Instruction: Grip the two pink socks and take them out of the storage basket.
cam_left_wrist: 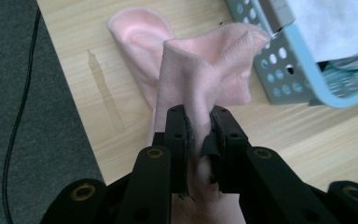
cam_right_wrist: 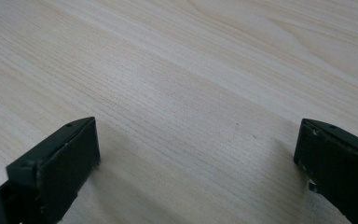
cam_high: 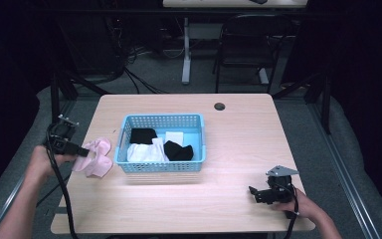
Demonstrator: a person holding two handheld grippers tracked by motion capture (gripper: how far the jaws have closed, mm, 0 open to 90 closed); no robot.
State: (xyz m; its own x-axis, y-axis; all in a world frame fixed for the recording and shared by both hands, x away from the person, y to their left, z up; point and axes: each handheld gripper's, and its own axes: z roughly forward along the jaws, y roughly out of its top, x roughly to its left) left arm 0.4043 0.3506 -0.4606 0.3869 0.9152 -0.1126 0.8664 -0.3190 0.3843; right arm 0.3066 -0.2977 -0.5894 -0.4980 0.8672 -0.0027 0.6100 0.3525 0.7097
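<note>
Black tongs (cam_left_wrist: 198, 126), brass-ringed screws; right tongs (cam_high: 254, 192) grey triangular plate.

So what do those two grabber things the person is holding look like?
Both are black. The left gripper has two flat black jaws on linked arms with brass-coloured rivets, and a black cable trailing from it. The right gripper has wide, blocky black jaws, a grey three-cornered plate on top and its own black cable. The forearms are bare, with no sleeves.
</note>
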